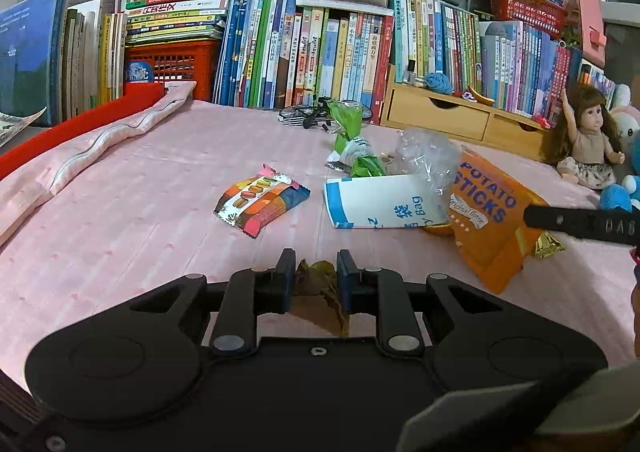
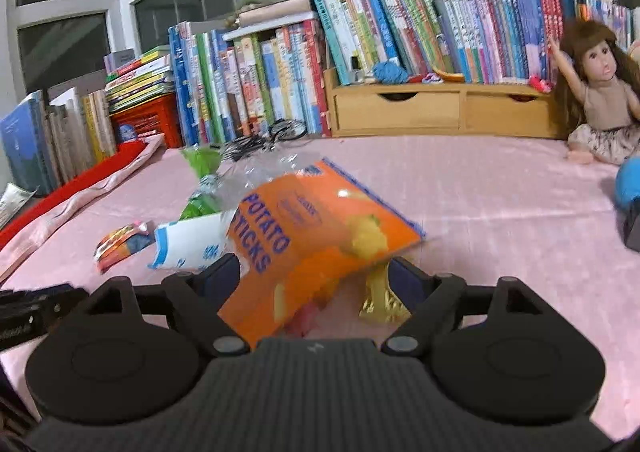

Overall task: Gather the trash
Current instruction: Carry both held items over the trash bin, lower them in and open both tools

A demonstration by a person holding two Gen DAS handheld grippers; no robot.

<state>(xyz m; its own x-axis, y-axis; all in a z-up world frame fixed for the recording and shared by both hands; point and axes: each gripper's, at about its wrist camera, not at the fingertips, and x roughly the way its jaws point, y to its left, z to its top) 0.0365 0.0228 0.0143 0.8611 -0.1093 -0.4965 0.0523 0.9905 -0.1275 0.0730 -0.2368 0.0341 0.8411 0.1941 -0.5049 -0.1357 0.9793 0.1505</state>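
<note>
**Low over the pink tabletop: both grippers among the wrappers**

At the bottom centre of the left wrist view, the left gripper (image 1: 316,272) has its jaws drawn in close on a crumpled brown leaf-like scrap (image 1: 320,284), which sits pinched between the two blue pads. Ahead of it, on the pink tabletop (image 1: 140,220), lies a striped snack wrapper (image 1: 262,200) printed with macarons, flat and on its own, left of centre. Just right of that is a white paper bag with blue print (image 1: 380,204), and a clear crinkled plastic bag (image 1: 430,156) rises from its far end. Behind them, a green wrapper (image 1: 352,140) stretches toward the books.

Over to the right wrist view: the right gripper (image 2: 316,272) has its jaws spread wide, and the orange potato sticks bag (image 2: 316,236) lies tilted between them, its lower corner running down toward the gripper body. Whether the pads touch the bag, I cannot tell; the picture is blurred there. A gold foil wrapper (image 2: 380,300) sits just beside the right-hand pad, partly under the orange bag.

In the left view the same orange bag shows at the right of the frame, overlapping the white bag's end, with one black finger of the right gripper reaching in from the right edge.

Along the back, a row of books (image 1: 340,48) stands upright, a wooden drawer unit (image 1: 444,112) beside them, and a doll (image 1: 588,132) sits at the far right.
</note>
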